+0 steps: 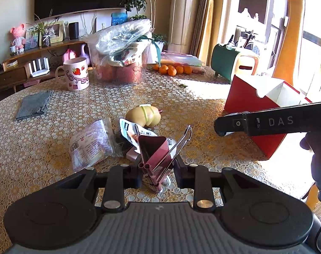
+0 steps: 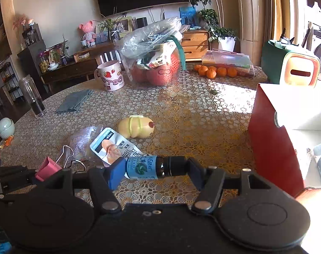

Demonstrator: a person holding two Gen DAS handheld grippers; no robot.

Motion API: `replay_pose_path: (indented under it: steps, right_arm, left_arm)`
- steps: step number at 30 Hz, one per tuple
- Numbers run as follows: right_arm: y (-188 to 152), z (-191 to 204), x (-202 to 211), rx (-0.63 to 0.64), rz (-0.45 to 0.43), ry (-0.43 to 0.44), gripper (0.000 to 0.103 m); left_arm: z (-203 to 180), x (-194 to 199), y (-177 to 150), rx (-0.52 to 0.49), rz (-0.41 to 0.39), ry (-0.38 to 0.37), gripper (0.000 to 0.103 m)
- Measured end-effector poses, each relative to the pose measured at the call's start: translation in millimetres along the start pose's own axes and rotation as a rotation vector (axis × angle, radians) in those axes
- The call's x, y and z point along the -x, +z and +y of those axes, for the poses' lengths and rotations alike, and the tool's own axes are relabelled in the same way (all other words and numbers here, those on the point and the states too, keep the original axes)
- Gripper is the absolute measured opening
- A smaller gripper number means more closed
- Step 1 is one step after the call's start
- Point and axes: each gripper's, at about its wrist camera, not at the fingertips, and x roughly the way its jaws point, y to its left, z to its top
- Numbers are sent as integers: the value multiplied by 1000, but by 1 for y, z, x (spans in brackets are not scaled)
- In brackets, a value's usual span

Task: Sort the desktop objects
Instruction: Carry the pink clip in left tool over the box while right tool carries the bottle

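Observation:
My left gripper [image 1: 157,174] is shut on a pink binder clip [image 1: 155,151], held above the table with its wire handles pointing up. The same clip [image 2: 48,168] shows at the far left of the right wrist view. My right gripper [image 2: 155,169] is shut on a small brown bottle with a blue label [image 2: 148,167], held sideways between the blue pads. An open red box [image 2: 272,146] stands just to its right, with packets inside. In the left wrist view the red box [image 1: 249,99] sits behind a black finger [image 1: 266,122] of the right gripper.
On the lace tablecloth lie a yellow toy [image 2: 137,127], a white sachet [image 2: 110,146] and a clear packet [image 2: 82,139]. Farther back are a strawberry mug [image 2: 110,76], a grey cloth [image 2: 74,100], a bagged tub [image 2: 154,59], oranges [image 2: 215,72], a glass bottle [image 2: 32,97] and a green tissue box [image 2: 287,63].

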Motion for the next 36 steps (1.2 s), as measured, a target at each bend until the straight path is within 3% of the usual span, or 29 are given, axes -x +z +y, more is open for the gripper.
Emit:
replay_pose_path:
  steps: [18, 36]
  right_arm:
    - [7, -65, 84, 1, -120, -18, 63]
    - [1, -146, 114, -71, -159, -110, 63]
  left_arm:
    - [-77, 18, 32, -91, -45, -69, 28]
    - [-161, -10, 60, -211, -46, -164, 28]
